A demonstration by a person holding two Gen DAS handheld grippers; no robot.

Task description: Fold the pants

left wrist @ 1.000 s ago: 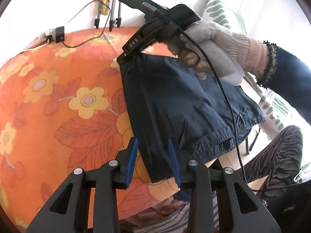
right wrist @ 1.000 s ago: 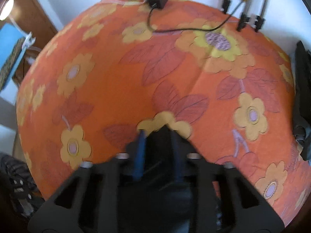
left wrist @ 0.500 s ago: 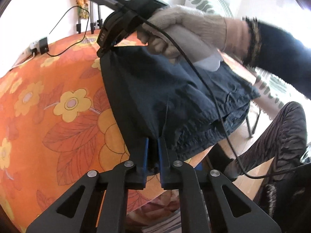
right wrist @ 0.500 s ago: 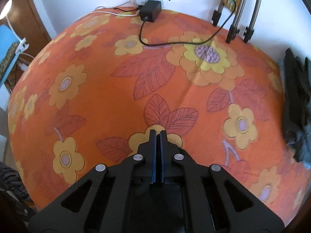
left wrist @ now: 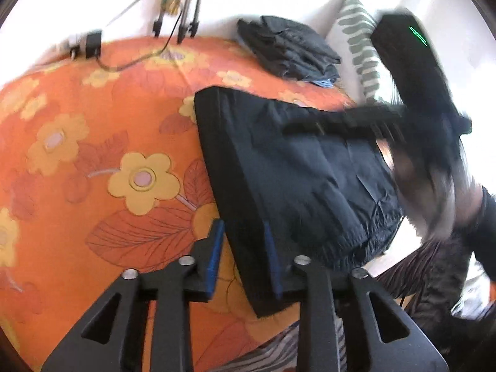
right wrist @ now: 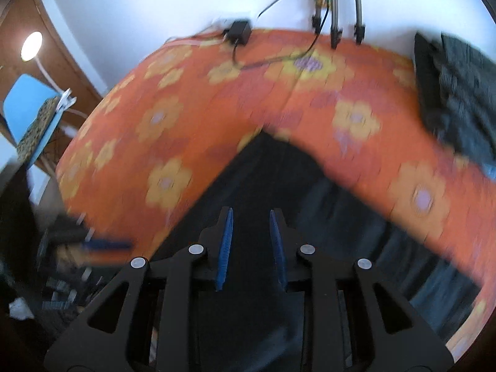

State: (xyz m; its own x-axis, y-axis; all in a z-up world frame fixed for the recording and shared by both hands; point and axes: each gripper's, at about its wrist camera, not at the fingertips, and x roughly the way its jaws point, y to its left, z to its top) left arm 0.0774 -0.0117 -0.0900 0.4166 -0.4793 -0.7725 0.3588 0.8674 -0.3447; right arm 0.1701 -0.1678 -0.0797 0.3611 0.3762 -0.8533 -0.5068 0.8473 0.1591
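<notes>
The dark navy pants [left wrist: 294, 179] lie folded flat on the orange flowered table cover [left wrist: 93, 170], one long edge toward me. My left gripper [left wrist: 243, 254] is open, its blue pads astride the near left corner of the pants, holding nothing. My right gripper [right wrist: 251, 248] is open above the pants [right wrist: 272, 186], empty; in the left wrist view it is a blurred black shape [left wrist: 418, 93] at the right, lifted off the cloth.
A pile of dark folded clothes [left wrist: 288, 46] sits at the table's far right corner. A black adapter and cable [left wrist: 90, 43] and tripod legs [left wrist: 183, 15] stand at the far edge. A striped cushion [left wrist: 359, 46] is behind. The person's legs [left wrist: 434, 272] are at right.
Both grippers were shut on the pants half a second ago and have opened and let go. The right gripper has pulled back and up, moving fast. The pants now lie flat.
</notes>
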